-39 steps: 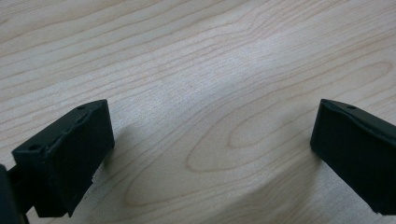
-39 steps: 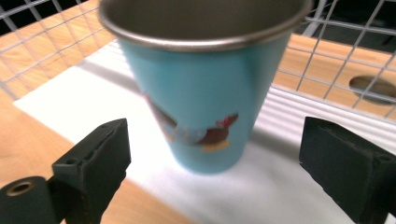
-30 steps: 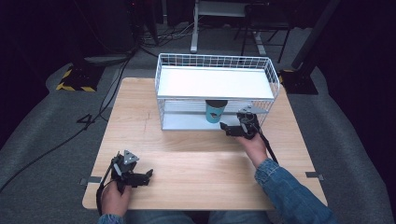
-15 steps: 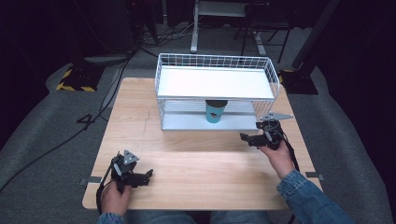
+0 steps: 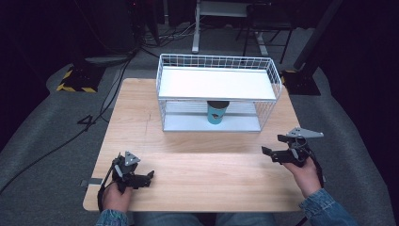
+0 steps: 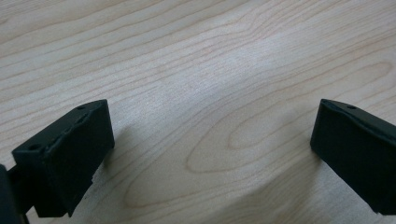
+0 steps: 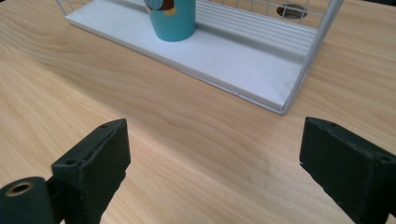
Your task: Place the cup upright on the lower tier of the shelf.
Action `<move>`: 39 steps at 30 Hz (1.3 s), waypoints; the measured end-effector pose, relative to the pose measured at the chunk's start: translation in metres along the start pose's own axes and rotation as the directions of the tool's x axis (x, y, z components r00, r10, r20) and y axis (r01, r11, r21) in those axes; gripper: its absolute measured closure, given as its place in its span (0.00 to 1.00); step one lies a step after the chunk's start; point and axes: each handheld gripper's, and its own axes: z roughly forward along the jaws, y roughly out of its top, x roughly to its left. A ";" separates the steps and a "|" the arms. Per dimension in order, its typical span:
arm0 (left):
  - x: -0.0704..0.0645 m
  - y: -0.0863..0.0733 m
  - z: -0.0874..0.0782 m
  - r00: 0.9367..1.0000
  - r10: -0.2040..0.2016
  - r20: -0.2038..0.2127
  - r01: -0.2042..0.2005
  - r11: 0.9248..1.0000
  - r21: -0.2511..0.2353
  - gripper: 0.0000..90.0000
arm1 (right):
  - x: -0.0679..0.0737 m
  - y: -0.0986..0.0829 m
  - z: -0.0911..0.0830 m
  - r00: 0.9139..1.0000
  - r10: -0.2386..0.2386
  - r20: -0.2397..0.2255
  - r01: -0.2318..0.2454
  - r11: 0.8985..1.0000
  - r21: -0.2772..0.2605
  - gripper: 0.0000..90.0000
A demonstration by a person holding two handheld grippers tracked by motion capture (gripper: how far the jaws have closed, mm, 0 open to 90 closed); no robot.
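Judging the step: both grippers are sitting clear of the work, so the step in hand looks like finishing the placement of the cup and parking the tools.
Cup position: the small teal paper cup with a dark rim (image 5: pixel 217 113) is standing upright on the lower white shelf of the white wire rack (image 5: pixel 162 94), at about 12 o'clock from the table's middle, tucked under the rack's upper white board.
Cup in the right gripper view: the teal cup (image 7: pixel 171 17) is showing at 11 o'clock, resting near the front edge of the lower shelf, its top cut off by the frame.
Right gripper: the black two-jaw right gripper (image 5: pixel 281 147) is hovering at about 4 o'clock on the light wooden table (image 5: pixel 207 179), well apart from the rack; its jaws are standing wide apart with nothing between them.
Left gripper: the black two-jaw left gripper (image 5: pixel 147 178) is lying at about 7 o'clock near the table's front edge; its jaws are also spread and holding nothing, with bare wood grain between them.
Doing it well: I am judging that the right hand should be travelling low and away from the wire front, so no jaw is clipping the rack and jolting the cup.
Risk: the cup is sitting close to the shelf's front lip, so a knock to the rack could be tipping it out.
Left hand advice: leaving it resting is keeping the table steady.
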 end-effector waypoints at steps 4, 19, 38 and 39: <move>-0.001 0.002 0.001 1.000 -0.004 -0.004 0.004 1.000 0.001 0.00 | -0.002 -0.011 -0.009 1.000 0.005 -0.003 -0.005 1.000 0.002 0.10; -0.002 0.006 0.006 1.000 -0.010 -0.007 0.010 1.000 0.002 0.00 | -0.003 -0.061 -0.013 1.000 -0.013 0.011 0.013 1.000 0.022 0.12; -0.002 0.009 0.008 1.000 -0.002 -0.002 0.002 1.000 0.001 0.00 | -0.003 -0.094 0.006 0.996 -0.021 0.088 0.009 0.992 0.129 0.07; -0.002 0.009 0.008 1.000 -0.004 -0.002 0.004 1.000 0.002 0.00 | -0.004 -0.094 0.006 0.996 -0.021 0.087 0.009 0.991 0.132 0.06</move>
